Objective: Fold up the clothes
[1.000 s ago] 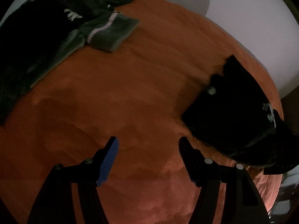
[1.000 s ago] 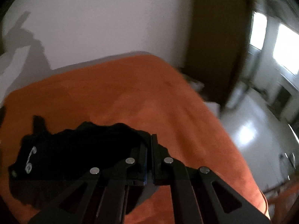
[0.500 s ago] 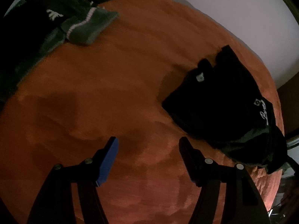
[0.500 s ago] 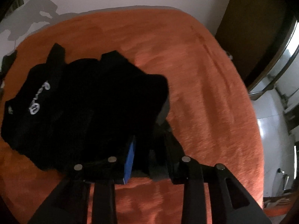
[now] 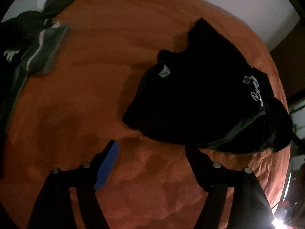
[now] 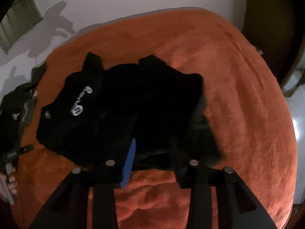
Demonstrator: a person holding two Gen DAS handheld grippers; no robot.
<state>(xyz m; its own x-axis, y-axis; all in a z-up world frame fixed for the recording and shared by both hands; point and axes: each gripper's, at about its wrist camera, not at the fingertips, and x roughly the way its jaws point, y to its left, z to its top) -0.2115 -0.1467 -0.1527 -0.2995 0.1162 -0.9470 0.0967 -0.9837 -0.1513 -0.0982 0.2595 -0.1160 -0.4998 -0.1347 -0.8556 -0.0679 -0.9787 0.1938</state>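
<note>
A black garment (image 5: 200, 99) with white script lettering (image 5: 256, 93) lies crumpled on the orange blanket (image 5: 85, 95). My left gripper (image 5: 150, 146) hovers just short of its near edge. Its jaws are opening, with only blanket between them. In the right wrist view the same black garment (image 6: 118, 114) spreads out ahead. My right gripper (image 6: 153, 141) is over its near hem with its jaws opening. The cloth lies between the fingers, and the pads do not press on it.
A pile of dark and grey clothes (image 5: 42, 53) sits at the blanket's far left, also visible as the clothes pile (image 6: 17, 110). A person's hand (image 6: 11, 183) shows at the left edge. A white wall (image 6: 133, 0) stands behind the bed, with a dark door (image 6: 270, 19) to its right.
My right gripper went from shut on the black garment to open and tipped downward, and the garment now rests on the blanket. My left gripper moved closer to the garment.
</note>
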